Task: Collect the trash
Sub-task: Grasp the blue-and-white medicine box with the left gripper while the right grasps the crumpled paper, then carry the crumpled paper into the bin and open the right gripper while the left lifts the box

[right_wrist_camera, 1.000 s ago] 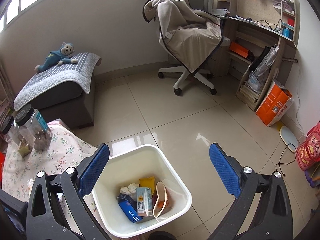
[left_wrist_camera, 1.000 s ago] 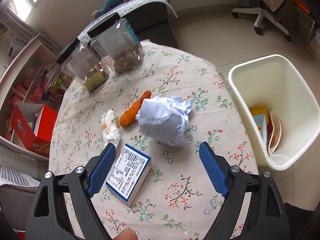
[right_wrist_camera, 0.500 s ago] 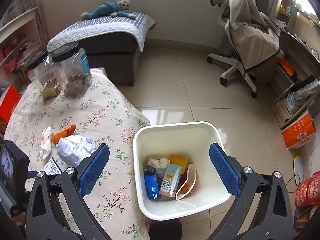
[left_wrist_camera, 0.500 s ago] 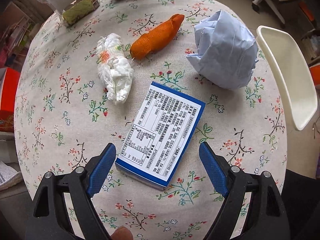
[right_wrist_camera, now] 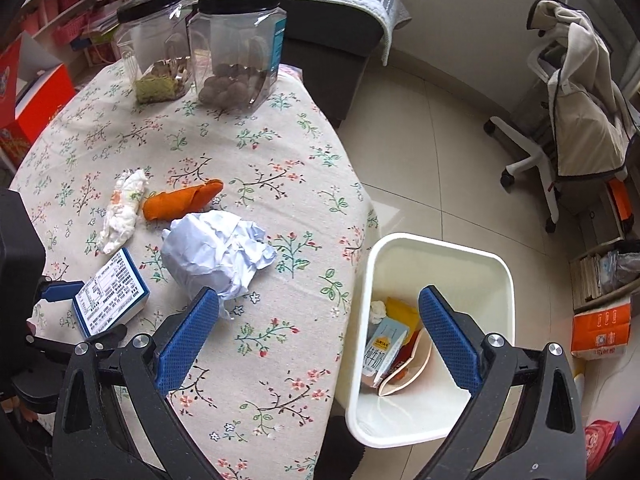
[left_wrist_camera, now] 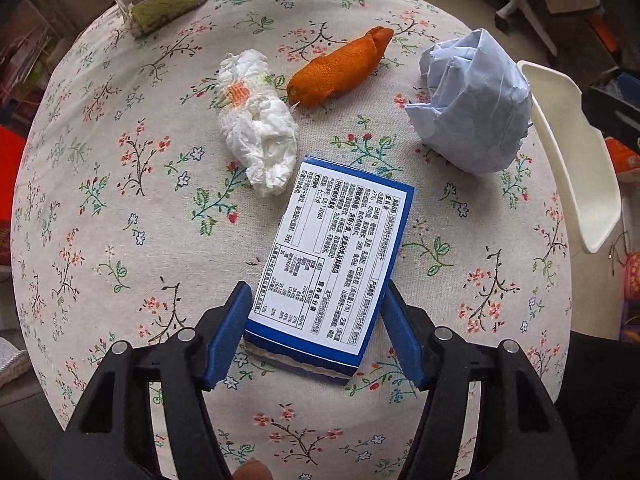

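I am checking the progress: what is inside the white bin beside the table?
The white bin holds a milk carton, a yellow wrapper, crumpled tissue and a beige curved piece. What lies beneath them is covered.

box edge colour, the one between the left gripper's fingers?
Blue border around a white printed label on the box; clearest in the left wrist view.

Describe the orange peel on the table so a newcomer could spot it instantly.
On the floral tablecloth, look in front of the two jars, behind the crumpled paper ball. The orange peel lies beside a white tissue wad; it is the only bright orange piece there.
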`<action>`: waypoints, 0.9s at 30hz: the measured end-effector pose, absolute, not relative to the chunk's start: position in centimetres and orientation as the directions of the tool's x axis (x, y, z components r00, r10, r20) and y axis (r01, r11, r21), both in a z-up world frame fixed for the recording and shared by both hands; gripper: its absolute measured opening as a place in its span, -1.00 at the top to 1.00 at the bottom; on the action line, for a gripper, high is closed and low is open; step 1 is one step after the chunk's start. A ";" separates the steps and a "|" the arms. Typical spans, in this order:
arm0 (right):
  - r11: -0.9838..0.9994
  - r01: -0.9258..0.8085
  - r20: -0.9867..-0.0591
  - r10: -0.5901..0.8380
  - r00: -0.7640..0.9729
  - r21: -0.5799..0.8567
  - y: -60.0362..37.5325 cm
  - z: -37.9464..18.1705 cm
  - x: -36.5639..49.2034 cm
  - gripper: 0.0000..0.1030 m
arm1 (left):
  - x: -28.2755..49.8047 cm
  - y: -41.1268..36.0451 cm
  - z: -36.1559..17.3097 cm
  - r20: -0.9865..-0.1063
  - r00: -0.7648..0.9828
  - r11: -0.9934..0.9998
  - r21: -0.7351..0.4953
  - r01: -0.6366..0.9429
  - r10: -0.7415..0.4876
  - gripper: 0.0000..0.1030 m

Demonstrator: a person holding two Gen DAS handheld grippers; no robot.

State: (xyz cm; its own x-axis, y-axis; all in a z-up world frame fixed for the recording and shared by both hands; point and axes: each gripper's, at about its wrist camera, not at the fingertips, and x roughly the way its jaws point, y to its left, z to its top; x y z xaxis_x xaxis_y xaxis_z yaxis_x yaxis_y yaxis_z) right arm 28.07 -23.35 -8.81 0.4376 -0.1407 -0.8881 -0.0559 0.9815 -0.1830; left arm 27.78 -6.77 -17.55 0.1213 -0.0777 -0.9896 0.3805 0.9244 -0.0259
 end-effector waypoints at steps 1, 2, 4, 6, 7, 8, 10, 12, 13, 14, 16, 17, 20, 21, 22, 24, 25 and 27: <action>0.981 -0.070 -0.891 -0.134 0.433 -0.181 -22.8 -9.0 28.3 -0.86 | 27.7 -6.1 -17.4 -0.988 0.124 0.926 -0.036 0.375 -0.088 -0.23; 0.980 -0.084 -0.894 -0.128 0.430 -0.181 -22.2 -9.2 28.4 -0.86 | 27.6 -5.5 -17.1 -0.987 0.131 0.928 -0.042 0.370 -0.096 -0.23; 0.976 -0.112 -0.897 -0.126 0.423 -0.189 -21.1 -9.7 28.8 -0.86 | 27.3 -4.4 -16.3 -0.983 0.150 0.931 -0.047 0.363 -0.108 -0.23; 0.970 -0.137 -0.901 -0.130 0.413 -0.202 -20.1 -10.3 29.2 -0.86 | 27.0 -3.2 -15.4 -0.978 0.171 0.935 -0.057 0.351 -0.123 -0.23; 0.967 -0.147 -0.904 -0.134 0.407 -0.210 -19.6 -10.6 29.4 -0.86 | 26.9 -2.6 -15.0 -0.975 0.181 0.937 -0.061 0.344 -0.130 -0.23; 0.964 -0.156 -0.906 -0.139 0.401 -0.217 -19.3 -11.0 29.6 -0.86 | 26.7 -2.0 -14.6 -0.972 0.191 0.940 -0.064 0.336 -0.135 -0.23; 0.958 -0.173 -0.911 -0.150 0.383 -0.230 -18.6 -11.9 30.0 -0.86 | 26.6 -0.6 -13.6 -0.966 0.214 0.946 -0.073 0.315 -0.146 -0.23; 0.952 -0.185 -0.917 -0.163 0.363 -0.242 -18.0 -12.8 30.5 -0.86 | 26.8 0.5 -12.5 -0.958 0.235 0.952 -0.088 0.293 -0.161 -0.21; 0.950 -0.190 -0.920 -0.169 0.352 -0.248 -17.8 -13.3 30.6 -0.86 | 26.8 1.2 -12.1 -0.954 0.245 0.954 -0.098 0.284 -0.171 -0.21; 0.948 -0.195 -0.924 -0.175 0.341 -0.252 -17.6 -13.8 30.8 -0.82 | 26.7 1.5 -11.5 -0.950 0.256 0.956 -0.104 0.273 -0.176 -0.21; 0.952 -0.204 -0.940 -0.162 0.301 -0.230 -17.4 -14.8 31.1 -0.51 | 26.6 1.8 -10.5 -0.941 0.289 0.964 -0.105 0.245 -0.175 -0.21; 0.961 -0.199 -0.953 -0.133 0.272 -0.191 -17.4 -15.2 31.3 -0.13 | 26.7 2.4 -10.2 -0.936 0.306 0.968 -0.102 0.230 -0.171 -0.21; 0.977 -0.153 -0.958 -0.105 0.269 -0.150 -17.4 -15.0 31.6 0.13 | 27.1 4.1 -9.1 -0.923 0.354 0.979 -0.092 0.181 -0.152 -0.21; 0.980 -0.145 -0.955 -0.088 0.284 -0.133 -17.3 -14.6 31.7 0.15 | 27.3 4.4 -8.9 -0.918 0.369 0.982 -0.090 0.165 -0.146 -0.21; 0.985 -0.137 -0.952 -0.064 0.299 -0.109 -17.1 -14.0 31.7 0.15 | 27.5 4.8 -8.7 -0.912 0.385 0.985 -0.088 0.147 -0.139 -0.21; 0.990 -0.123 -0.942 -0.025 0.335 -0.070 -16.6 -12.8 31.8 0.15 | 27.9 5.6 -8.0 -0.899 0.426 0.992 -0.066 0.110 -0.107 -0.21; 0.991 -0.121 -0.934 -0.010 0.356 -0.057 -16.3 -12.1 31.7 0.15 | 27.9 6.0 -7.7 -0.892 0.443 0.994 -0.056 0.094 -0.092 -0.21; 0.992 -0.124 -0.914 0.019 0.406 -0.035 -15.3 -10.7 31.4 0.15 | 28.3 6.6 -7.3 -0.880 0.467 0.996 -0.058 0.064 -0.081 -0.21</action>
State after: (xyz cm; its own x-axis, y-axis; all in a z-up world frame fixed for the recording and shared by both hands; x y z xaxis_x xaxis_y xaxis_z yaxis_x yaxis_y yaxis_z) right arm 31.42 -15.35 -10.71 0.4056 0.0188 -0.9139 -0.1240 0.9917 -0.0346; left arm 28.28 6.65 -7.30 0.4671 -0.0809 -0.8805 0.0640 0.9963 -0.0576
